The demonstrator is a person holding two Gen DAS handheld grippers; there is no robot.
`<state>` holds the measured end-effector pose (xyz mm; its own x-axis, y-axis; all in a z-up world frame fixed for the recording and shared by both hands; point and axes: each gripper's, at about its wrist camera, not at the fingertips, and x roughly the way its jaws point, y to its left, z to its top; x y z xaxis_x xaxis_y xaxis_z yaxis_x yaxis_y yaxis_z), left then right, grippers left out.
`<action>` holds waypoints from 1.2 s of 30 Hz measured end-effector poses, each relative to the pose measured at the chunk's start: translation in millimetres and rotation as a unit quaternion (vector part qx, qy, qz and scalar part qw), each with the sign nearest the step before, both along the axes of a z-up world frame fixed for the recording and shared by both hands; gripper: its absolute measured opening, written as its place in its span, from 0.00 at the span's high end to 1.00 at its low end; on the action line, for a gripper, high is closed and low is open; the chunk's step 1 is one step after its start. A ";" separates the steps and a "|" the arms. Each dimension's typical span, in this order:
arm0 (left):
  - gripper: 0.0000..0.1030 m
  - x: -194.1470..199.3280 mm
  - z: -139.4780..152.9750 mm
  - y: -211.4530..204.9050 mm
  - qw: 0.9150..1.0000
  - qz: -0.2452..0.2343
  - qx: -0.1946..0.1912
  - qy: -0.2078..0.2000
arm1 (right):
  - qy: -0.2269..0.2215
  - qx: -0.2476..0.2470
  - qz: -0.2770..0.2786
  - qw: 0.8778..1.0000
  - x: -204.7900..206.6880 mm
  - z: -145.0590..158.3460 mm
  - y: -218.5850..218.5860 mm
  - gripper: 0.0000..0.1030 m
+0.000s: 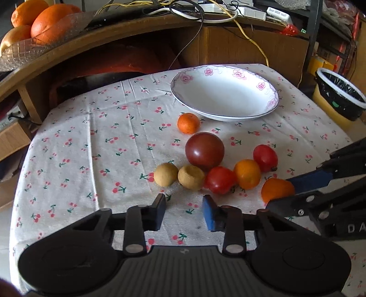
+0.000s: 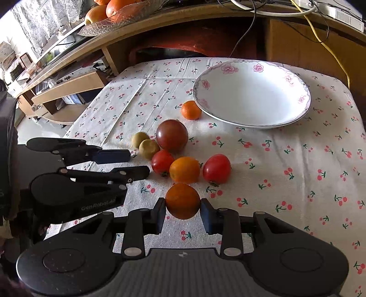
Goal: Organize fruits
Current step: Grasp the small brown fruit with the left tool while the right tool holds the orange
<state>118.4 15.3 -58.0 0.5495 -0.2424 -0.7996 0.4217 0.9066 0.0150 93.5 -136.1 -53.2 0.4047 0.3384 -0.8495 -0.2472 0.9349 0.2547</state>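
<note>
A white plate with pink flowers (image 1: 225, 91) (image 2: 251, 91) stands at the back of the cherry-print tablecloth (image 1: 103, 141). In front of it lie a small orange (image 1: 188, 123) (image 2: 191, 110), a big dark red tomato (image 1: 204, 148) (image 2: 172, 136), two brown longans (image 1: 165, 174) (image 2: 148, 148), two red cherry tomatoes (image 1: 219, 180) (image 2: 216, 168) and an orange one (image 1: 247, 174) (image 2: 184, 170). My right gripper (image 2: 182, 211) (image 1: 280, 192) is shut on another orange fruit (image 2: 182, 201) (image 1: 276, 189) low over the cloth. My left gripper (image 1: 184, 212) (image 2: 137, 164) stands open just before the longans, holding nothing.
A glass bowl of big oranges (image 1: 39, 29) (image 2: 119, 13) sits on the wooden shelf behind, with cables (image 1: 201, 13) on top. A bin with a black liner (image 1: 338, 93) stands past the table's right edge. The cloth's left half is bare.
</note>
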 end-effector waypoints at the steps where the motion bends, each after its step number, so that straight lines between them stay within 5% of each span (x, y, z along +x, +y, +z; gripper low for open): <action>1: 0.60 -0.8 0.1 -0.6 1.000 -0.003 0.001 -0.001 | 0.000 0.000 0.001 1.000 -0.3 0.0 0.1 0.73; 36: 0.67 3.4 4.2 -19.0 1.000 -0.006 -0.015 -0.027 | -0.019 0.010 -0.022 1.000 -6.2 8.8 -24.4 0.73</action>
